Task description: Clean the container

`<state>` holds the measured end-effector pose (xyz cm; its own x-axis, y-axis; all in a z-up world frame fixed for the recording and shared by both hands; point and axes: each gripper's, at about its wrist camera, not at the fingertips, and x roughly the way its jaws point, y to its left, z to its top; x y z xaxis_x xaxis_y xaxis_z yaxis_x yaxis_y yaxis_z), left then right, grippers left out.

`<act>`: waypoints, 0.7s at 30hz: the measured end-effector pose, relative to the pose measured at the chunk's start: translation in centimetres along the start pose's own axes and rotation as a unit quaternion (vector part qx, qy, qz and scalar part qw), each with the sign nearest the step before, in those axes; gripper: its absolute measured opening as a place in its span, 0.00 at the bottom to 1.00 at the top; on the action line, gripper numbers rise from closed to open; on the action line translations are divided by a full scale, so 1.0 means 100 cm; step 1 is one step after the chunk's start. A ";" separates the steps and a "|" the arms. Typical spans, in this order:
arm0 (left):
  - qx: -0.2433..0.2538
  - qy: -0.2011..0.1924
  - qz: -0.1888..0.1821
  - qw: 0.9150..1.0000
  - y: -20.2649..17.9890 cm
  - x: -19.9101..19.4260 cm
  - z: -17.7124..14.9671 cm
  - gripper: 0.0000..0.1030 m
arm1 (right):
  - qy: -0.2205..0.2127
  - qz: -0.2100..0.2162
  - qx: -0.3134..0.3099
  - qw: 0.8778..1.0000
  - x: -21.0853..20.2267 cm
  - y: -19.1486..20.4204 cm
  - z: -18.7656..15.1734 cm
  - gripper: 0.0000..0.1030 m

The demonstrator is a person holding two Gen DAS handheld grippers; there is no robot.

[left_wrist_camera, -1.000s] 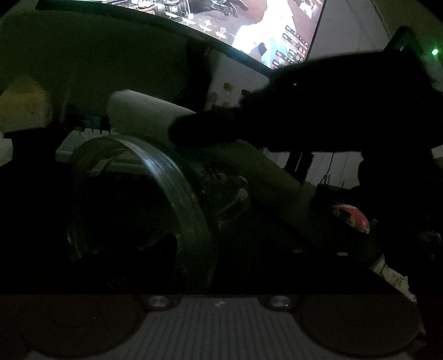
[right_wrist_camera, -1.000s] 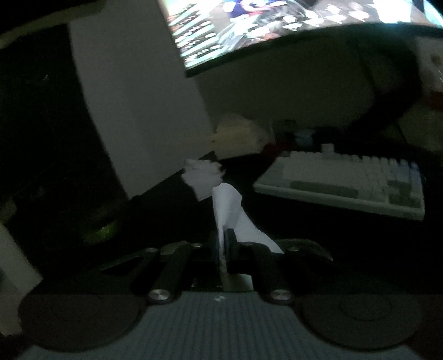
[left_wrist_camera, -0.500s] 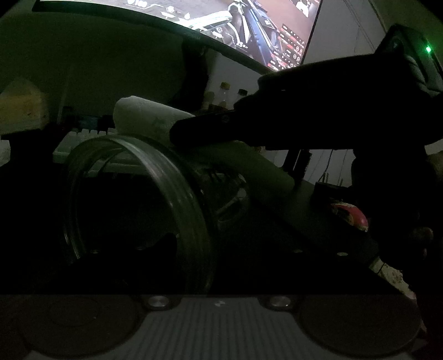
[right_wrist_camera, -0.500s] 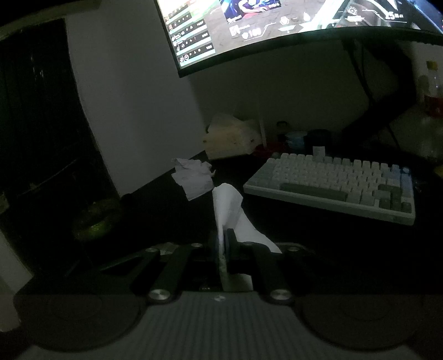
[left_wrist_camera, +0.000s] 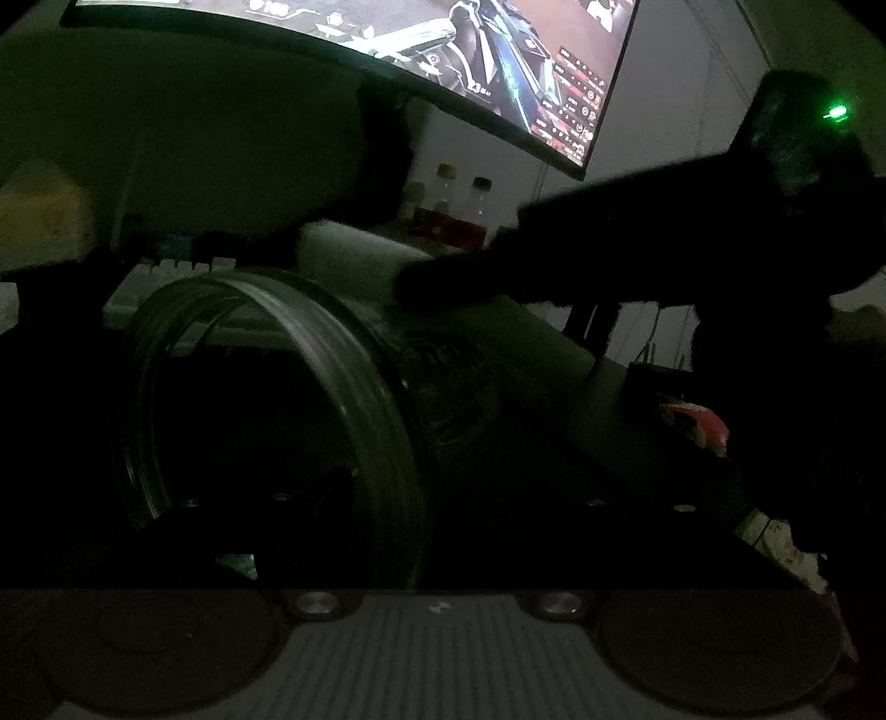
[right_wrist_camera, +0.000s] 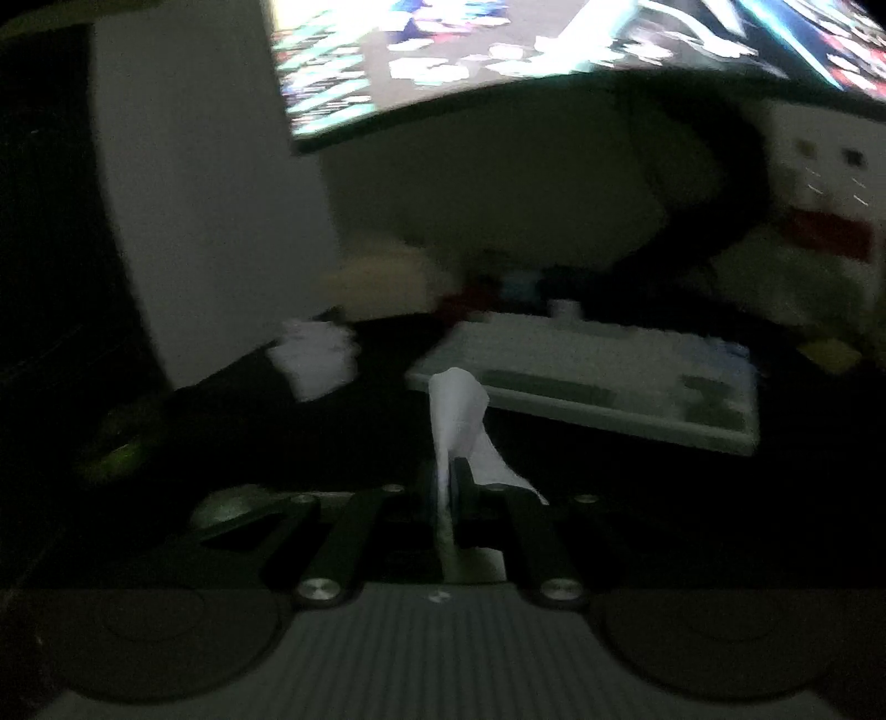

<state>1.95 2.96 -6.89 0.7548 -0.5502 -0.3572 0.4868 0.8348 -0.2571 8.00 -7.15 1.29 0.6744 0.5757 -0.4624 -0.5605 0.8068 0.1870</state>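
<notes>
Dark worktop (right_wrist_camera: pixel 609 459) ahead of the right tool (right_wrist_camera: pixel 449 471), clamped on tissue (right_wrist_camera: pixel 457 410); left tool's (left_wrist_camera: pixel 387 498) grip on the glass jar (left_wrist_camera: pixel 277 387) unclear; monitor (right_wrist_camera: pixel 498 50) text unreadable.

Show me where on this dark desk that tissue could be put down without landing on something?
The barest patch is the dark desk ahead of the right hand-held gripper, bordered by the keyboard on the right and the crumpled tissue on the left. Behind the keyboard, under the monitor, small items crowd together.
</notes>
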 end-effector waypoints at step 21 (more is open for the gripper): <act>0.004 -0.001 -0.003 1.000 -0.004 -0.004 -0.006 0.63 | 0.008 -0.030 0.020 0.999 0.000 -0.019 0.003 0.07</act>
<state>1.20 2.88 -7.18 0.7526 -0.5550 -0.3545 0.4951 0.8318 -0.2511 9.26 -8.64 1.18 0.6988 0.5240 -0.4869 -0.4989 0.8449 0.1931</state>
